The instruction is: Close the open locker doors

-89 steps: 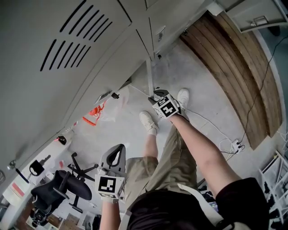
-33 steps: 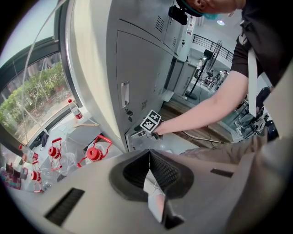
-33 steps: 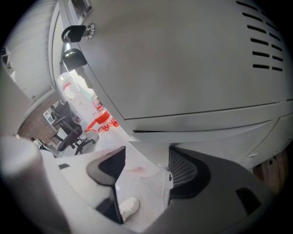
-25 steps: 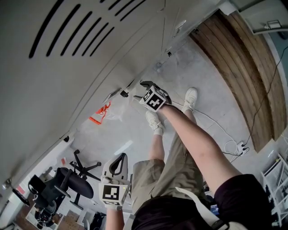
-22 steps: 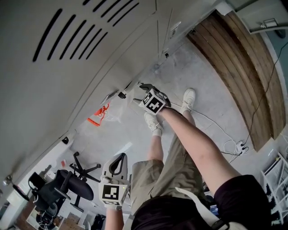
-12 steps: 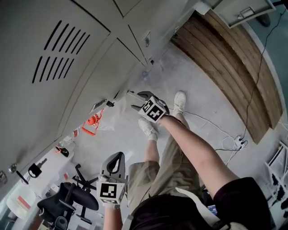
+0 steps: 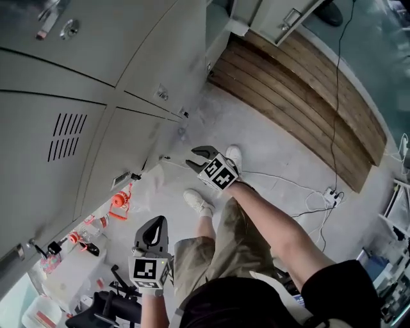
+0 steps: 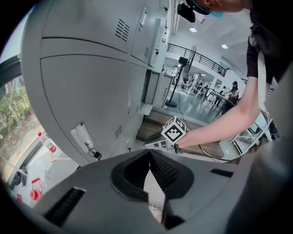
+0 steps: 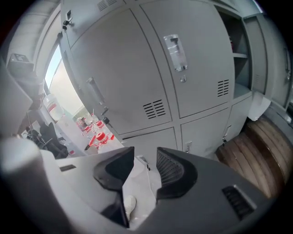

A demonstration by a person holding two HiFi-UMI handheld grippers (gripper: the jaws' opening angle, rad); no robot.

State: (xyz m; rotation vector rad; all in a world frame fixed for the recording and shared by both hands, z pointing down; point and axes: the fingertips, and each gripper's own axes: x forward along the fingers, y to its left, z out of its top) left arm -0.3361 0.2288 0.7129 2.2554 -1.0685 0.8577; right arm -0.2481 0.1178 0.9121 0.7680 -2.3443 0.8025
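Grey lockers [image 7: 96, 83] fill the left of the head view, and the lower doors [image 9: 203, 132] nearest me lie flush. Further along, one locker [image 9: 238, 59] stands open with a shelf showing, its door [image 7: 287, 18] swung out over the wooden bench. My right gripper [image 7: 191, 159] hangs over the floor a little way off the lockers. It is open; its jaws have just been closing, and a narrow gap with nothing in it remains [image 9: 145, 151]. Low beside my leg, my left gripper [image 7: 157, 220] is shut and empty, its tips meeting [image 8: 149, 151].
A wooden slatted bench [image 7: 301, 96] runs along the lockers at the upper right. A white cable and power strip [image 7: 330, 193] lie on the floor. Red-capped bottles [image 7: 118, 200] and a black office chair [image 7: 118, 307] sit at the lower left. My feet [image 7: 197, 202] stand on the concrete floor.
The right gripper has drawn away from the lower locker door and its jaws have narrowed. The head view has swung toward the far lockers and the open door. The left gripper shifted slightly.
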